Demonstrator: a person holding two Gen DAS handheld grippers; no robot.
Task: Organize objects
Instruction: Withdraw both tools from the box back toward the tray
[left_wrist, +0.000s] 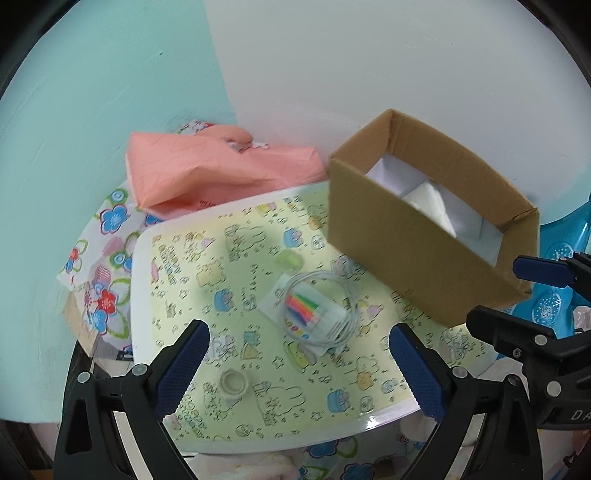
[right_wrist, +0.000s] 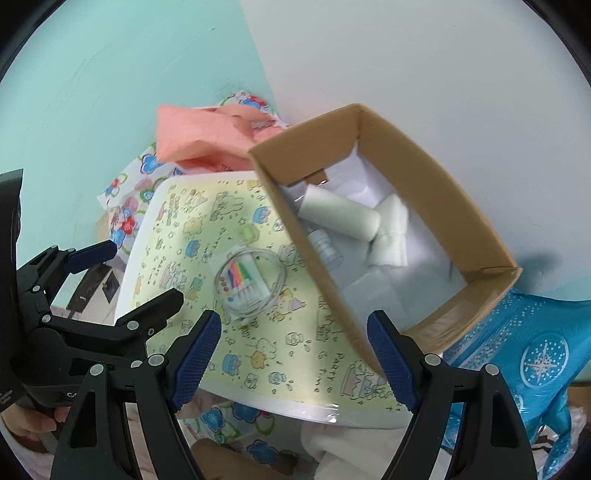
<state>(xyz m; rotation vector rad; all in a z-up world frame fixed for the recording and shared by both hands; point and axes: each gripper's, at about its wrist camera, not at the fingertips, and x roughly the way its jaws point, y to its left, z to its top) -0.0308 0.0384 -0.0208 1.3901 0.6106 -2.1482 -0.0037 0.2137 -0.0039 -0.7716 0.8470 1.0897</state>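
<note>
A clear pack of coloured candles (left_wrist: 314, 317) wrapped by a coiled white cable lies on the yellow patterned tray (left_wrist: 184, 280); it also shows in the right wrist view (right_wrist: 247, 284). A small white ring cap (left_wrist: 232, 382) and a pale green piece (left_wrist: 290, 260) lie on the tray too. An open cardboard box (left_wrist: 406, 254) stands at the tray's right, holding white foam rolls (right_wrist: 340, 218) and a small bottle (right_wrist: 325, 247). My left gripper (left_wrist: 299, 365) is open above the tray, near the candle pack. My right gripper (right_wrist: 295, 354) is open over the box's near wall (right_wrist: 332, 295).
A pink bag (left_wrist: 221, 170) lies behind the tray on a flowered cloth (left_wrist: 107, 266). A blue patterned sheet (right_wrist: 524, 350) lies right of the box. Teal and white walls stand close behind.
</note>
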